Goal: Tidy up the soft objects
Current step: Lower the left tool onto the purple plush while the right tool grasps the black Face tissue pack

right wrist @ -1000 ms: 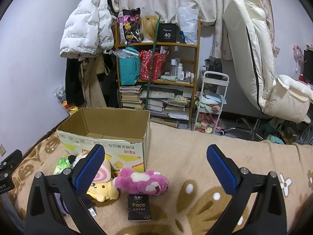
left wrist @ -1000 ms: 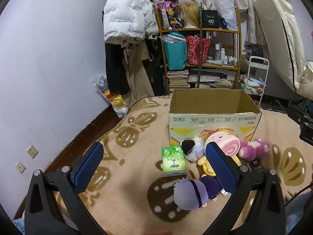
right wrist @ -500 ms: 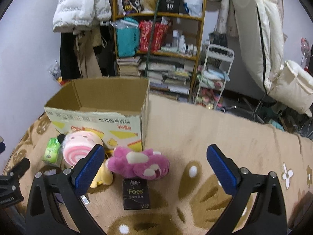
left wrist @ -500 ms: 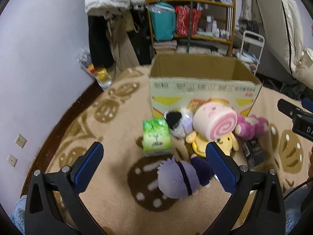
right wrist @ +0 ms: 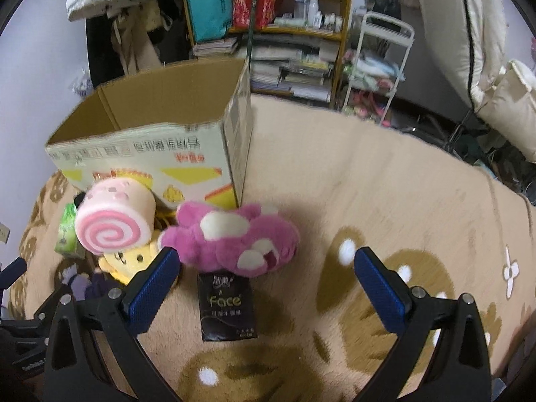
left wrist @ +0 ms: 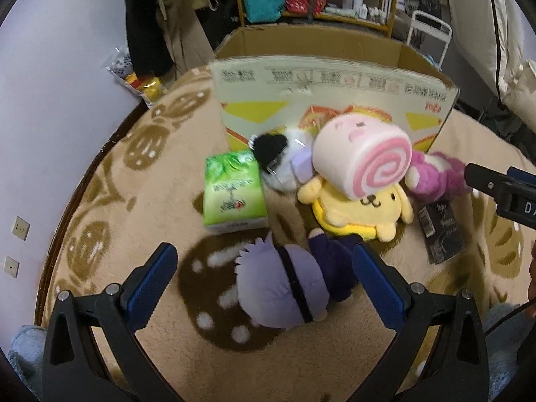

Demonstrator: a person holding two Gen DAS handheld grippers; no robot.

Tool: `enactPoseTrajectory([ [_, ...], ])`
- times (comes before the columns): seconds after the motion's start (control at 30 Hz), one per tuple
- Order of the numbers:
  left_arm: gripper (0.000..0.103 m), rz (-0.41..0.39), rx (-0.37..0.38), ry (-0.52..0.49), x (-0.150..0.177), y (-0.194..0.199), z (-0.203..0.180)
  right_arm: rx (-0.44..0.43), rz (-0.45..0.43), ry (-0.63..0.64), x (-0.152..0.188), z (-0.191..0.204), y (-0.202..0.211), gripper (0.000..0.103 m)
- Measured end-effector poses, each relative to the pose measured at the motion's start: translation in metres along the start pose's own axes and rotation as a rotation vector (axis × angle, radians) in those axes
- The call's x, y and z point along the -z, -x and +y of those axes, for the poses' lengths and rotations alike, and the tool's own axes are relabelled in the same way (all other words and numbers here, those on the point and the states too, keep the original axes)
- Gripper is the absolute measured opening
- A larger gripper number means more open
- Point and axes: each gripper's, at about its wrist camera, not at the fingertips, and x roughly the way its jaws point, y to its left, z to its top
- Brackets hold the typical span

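Several plush toys lie on a beige blanket in front of an open cardboard box (left wrist: 335,77) (right wrist: 160,134). A purple-haired doll (left wrist: 284,288) lies between the jaws of my open left gripper (left wrist: 264,284), untouched. Beyond it are a yellow dog plush (left wrist: 361,211), a pink swirl-roll plush (left wrist: 361,160) (right wrist: 110,224) and a black-and-white plush (left wrist: 278,157). A magenta bear plush (right wrist: 234,241) (left wrist: 435,177) lies just ahead of my open, empty right gripper (right wrist: 264,284), nearer its left finger.
A green tissue pack (left wrist: 232,197) lies left of the toys. A black "Face" tissue pack (right wrist: 226,305) lies below the bear. A cluttered shelf (right wrist: 268,16), a white cart (right wrist: 375,67) and a cream chair (right wrist: 469,33) stand behind the bed.
Both grippers have moved forward and tilted down toward the toys. The left now straddles the purple-haired doll; the right has closed in on the magenta bear. Both stay open.
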Motion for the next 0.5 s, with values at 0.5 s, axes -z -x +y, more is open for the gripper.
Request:
enactPoseTrajectory([
  [0.5,0.102,0.098,0.031,-0.082,0.01,-0.032,-0.03,-0.012,0.179,0.097,0.01,0.023,-0.039,0.103],
])
